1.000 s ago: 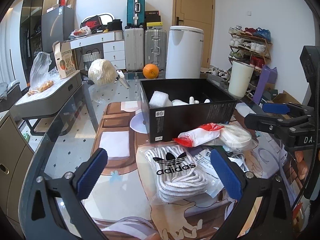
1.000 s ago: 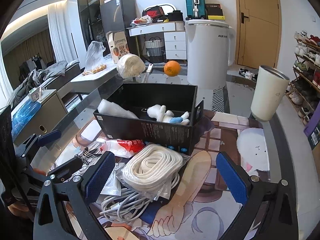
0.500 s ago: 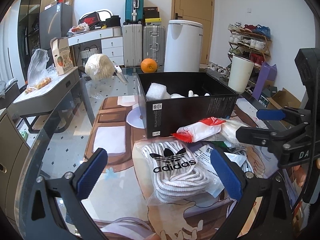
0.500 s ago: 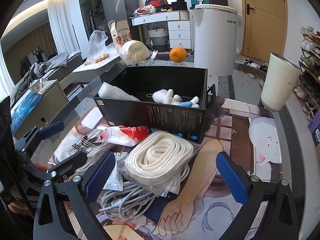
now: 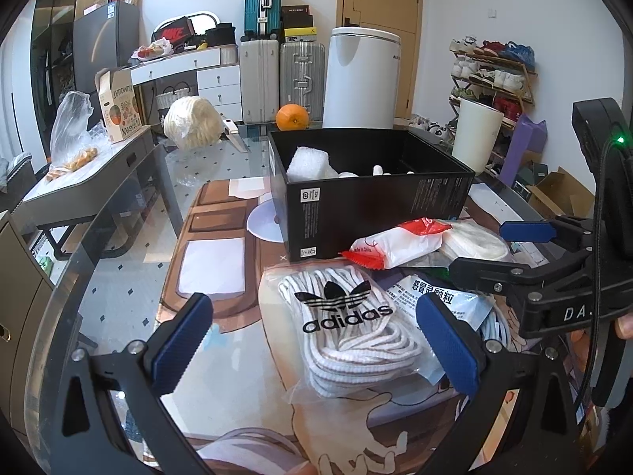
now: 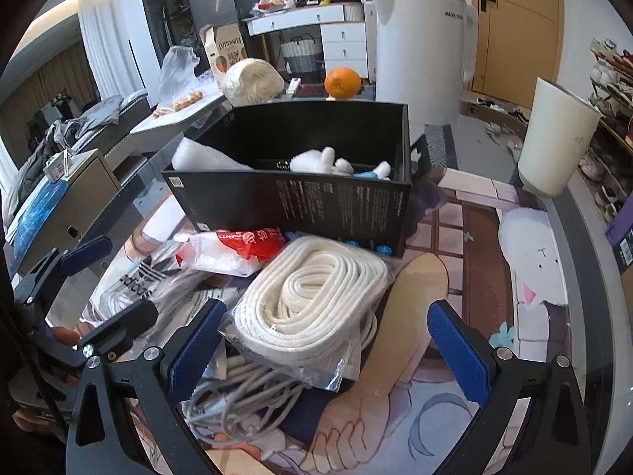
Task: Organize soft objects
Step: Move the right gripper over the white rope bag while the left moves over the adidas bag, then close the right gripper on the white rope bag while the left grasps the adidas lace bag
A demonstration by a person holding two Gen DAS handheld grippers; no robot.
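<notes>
The black cardboard box [image 5: 379,194] sits open on the desk [image 5: 130,277] and serves as the landmark. Inside it lie a white bubble-wrap bundle [image 5: 308,162] at its left end and a white plush toy [image 6: 324,160] with a blue part toward its right end; the toy shows plainly only in the right wrist view, while the left view catches just its white tips over the rim.

In front of the box, touching its near wall, lies a red-and-white plastic packet [image 5: 395,243]. Nearer the cameras than the packet, a bagged bundle of white laces with an adidas logo [image 5: 352,324] lies flat on the printed desk mat. To the right of it, a bagged coil of thick white rope [image 6: 316,297] rests on top of loose grey-white cables [image 6: 245,396], just in front of the box's right corner.

The left gripper [image 5: 316,344] hovers low over the adidas bag, tilted down toward it, jaws spread wide on either side and gripping nothing. The right gripper [image 6: 324,348] hangs over the rope coil, jaws likewise spread wide, with the coil between them but not pinched. Each gripper appears at the edge of the other's view.

Behind the box stand an orange [image 5: 292,117], a wrapped pale round bundle [image 5: 193,122] and a white cylindrical bin [image 5: 362,79]; a cream tumbler [image 6: 554,142] stands to the box's right.
</notes>
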